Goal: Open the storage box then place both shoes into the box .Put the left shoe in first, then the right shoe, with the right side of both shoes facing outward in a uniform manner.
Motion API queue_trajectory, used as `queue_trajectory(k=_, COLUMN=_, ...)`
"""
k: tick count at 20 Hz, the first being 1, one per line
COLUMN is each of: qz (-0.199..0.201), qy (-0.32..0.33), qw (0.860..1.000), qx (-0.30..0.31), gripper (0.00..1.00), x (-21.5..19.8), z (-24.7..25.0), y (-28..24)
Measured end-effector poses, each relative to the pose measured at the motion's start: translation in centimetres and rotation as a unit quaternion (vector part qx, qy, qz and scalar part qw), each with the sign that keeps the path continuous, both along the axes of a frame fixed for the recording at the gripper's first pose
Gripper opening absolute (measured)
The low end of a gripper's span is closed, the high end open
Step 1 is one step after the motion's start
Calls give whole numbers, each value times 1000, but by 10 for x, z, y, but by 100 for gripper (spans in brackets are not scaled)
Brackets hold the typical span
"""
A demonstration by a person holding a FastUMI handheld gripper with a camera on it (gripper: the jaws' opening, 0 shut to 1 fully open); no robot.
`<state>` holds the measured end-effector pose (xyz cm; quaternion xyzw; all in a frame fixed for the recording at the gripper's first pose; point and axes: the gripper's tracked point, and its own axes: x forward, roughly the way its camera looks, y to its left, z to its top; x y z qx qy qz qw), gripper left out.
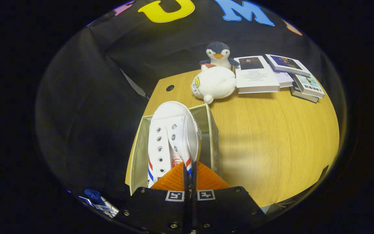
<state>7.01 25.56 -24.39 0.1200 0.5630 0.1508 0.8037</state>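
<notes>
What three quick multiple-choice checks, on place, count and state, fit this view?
1. Where is the shoe?
A. on the books
B. over the open box
C. beside the penguin

2. How many plush toys lie on the table?
A. two
B. four
C. none

3. The tongs are:
A. wide open
B. shut on the shoe
C. holding a book

Answers:
1 B, the box walls flank the shoe.
2 A, the penguin and a white plush.
3 B, both fingers pinch the shoe's heel end.
</notes>
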Motion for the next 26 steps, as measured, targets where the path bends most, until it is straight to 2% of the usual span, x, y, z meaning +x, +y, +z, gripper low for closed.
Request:
queue_trajectory(k=4, qz=10, qy=3, qw=998, qx=-62, gripper=0, x=-1, z=-21, y=-9)
queue_trajectory(k=6, qz=20, qy=-3, qw=998, qx=-63, gripper=1, x=-2, z=-24, y=-3)
queue_trajectory(k=7, qz=22, qy=-8, qw=999, qx=-44, gripper=12, x=-2, z=-20, y=7)
queue_trajectory(k=9, qz=16, qy=-40, qw=998, qx=-48, gripper=33, x=11, z=-6, y=3)
queue_trajectory(k=13, qz=13, qy=-93, qw=995, qx=-40, gripper=97, x=24, z=33, y=-8)
queue_trajectory(k=19, qz=-18, qy=-189, qw=982, qx=-10, gripper=98, x=38, z=108, y=-45)
queue_trajectory(k=26, qz=-60, qy=-282, qw=958, qx=-5, gripper=98, x=30, z=172, y=-125)
